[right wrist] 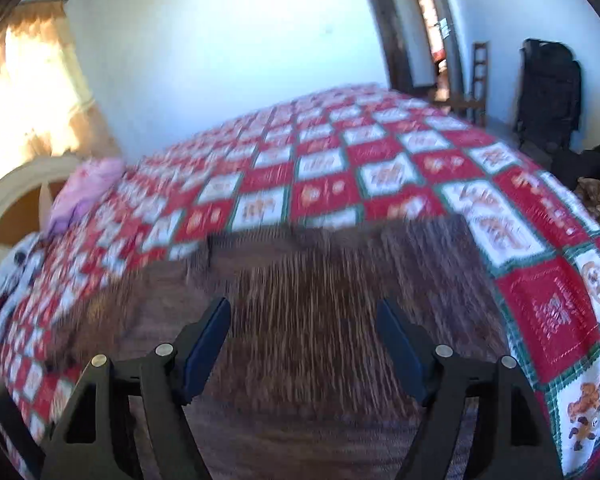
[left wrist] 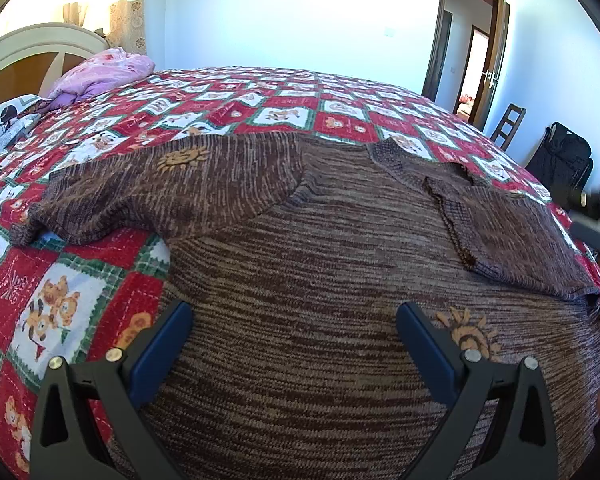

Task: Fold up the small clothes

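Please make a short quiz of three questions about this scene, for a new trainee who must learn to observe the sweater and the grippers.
1. True or false: the left hand-held gripper is shut on the brown sweater.
2. Multiple choice: the sweater's left sleeve lies
A) folded under the body
B) spread out sideways over the quilt
C) hanging off the bed
3. Short answer: what sits at the far corner of the bed near the headboard?

Key
1. False: its jaws stand open above the sweater's body, and so do those of the right hand-held gripper.
2. B
3. A crumpled pink cloth.
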The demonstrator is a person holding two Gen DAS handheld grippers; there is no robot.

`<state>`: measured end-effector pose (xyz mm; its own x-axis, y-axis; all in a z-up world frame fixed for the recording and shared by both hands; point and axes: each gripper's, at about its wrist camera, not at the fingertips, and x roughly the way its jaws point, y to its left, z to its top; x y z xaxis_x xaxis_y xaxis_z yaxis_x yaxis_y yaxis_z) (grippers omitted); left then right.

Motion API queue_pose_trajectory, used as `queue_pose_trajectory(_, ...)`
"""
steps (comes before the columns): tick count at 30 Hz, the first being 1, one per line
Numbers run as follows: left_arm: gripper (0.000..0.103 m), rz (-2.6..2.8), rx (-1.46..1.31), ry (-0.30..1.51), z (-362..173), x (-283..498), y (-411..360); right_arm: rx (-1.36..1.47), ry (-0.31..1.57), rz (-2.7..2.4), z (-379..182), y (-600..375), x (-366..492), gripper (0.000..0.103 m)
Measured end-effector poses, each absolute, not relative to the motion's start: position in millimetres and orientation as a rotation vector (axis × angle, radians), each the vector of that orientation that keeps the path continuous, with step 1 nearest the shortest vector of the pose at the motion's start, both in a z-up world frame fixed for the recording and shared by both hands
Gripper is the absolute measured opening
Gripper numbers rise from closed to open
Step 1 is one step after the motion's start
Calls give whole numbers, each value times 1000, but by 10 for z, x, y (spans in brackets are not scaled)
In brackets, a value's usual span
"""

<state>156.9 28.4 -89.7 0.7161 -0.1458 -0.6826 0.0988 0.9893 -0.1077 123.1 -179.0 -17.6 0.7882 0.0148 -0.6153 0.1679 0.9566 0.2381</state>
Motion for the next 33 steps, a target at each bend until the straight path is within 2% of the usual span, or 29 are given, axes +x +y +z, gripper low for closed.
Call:
queue_pose_trajectory(7, 103, -135, -63, 761, -901, 1569, 288, 74, 728, 69, -368, -1066, 1315, 69)
queue_pose_trajectory(8, 103, -135, -64, 761, -900, 1569, 288, 32, 737, 65, -413, -997, 1354, 66)
queue_pose_trajectory(9, 103, -136, -65, 761, -900, 1569, 287, -29, 753, 46, -489, -903, 1440, 60)
queue_pose_trajectory(11, 103, -137, -66, 760, -902, 1568, 287, -81, 797, 27, -598, -828, 1550, 9)
queue_pose_trajectory(14, 103, -142, -73, 756, -904, 1565, 291, -28, 815, 27, -604, -903, 1602, 5)
queue_pose_trajectory(23, 103, -144, -76, 754, -905, 1565, 297, -12, 809, 64, -619, -718, 1608, 5)
queue_pose_trajectory(26, 103, -144, -75, 754, -905, 1563, 299, 11, 821, 74, -626, -748, 1629, 12)
queue_pose_trajectory(27, 103, -144, -75, 754, -905, 1563, 299, 24, 827, 90, -623, -766, 1634, 17)
queue_pose_trajectory(28, 103, -144, -74, 754, -905, 1561, 299, 45, 834, 119, -602, -793, 1624, 26)
queue_pose_trajectory(33, 103, -142, -71, 755, -905, 1566, 290, 152, 688, 83, -290, -1179, 1425, 28)
